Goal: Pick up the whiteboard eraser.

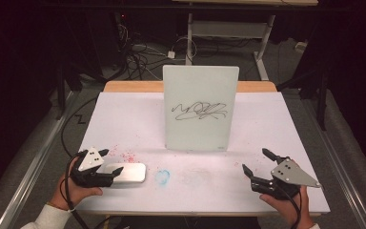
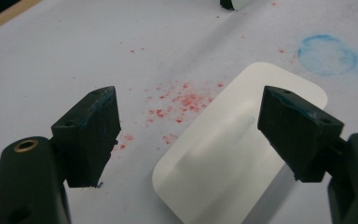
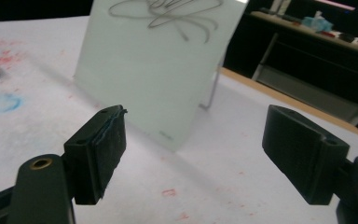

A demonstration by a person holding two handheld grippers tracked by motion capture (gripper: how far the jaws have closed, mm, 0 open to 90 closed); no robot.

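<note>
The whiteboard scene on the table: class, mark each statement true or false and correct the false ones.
1. The whiteboard stands upright with a black scribble on it. True.
2. The left gripper has its jaws shut on the white eraser. False: the jaws stand open, one on each side of the eraser's near end, not closed on it.
3. A blue ring-shaped smudge marks the table right of the eraser. True.
4. The right gripper holds a marker. False: its jaws are open and empty.
5. Red specks lie on the table near the eraser. True.
</note>
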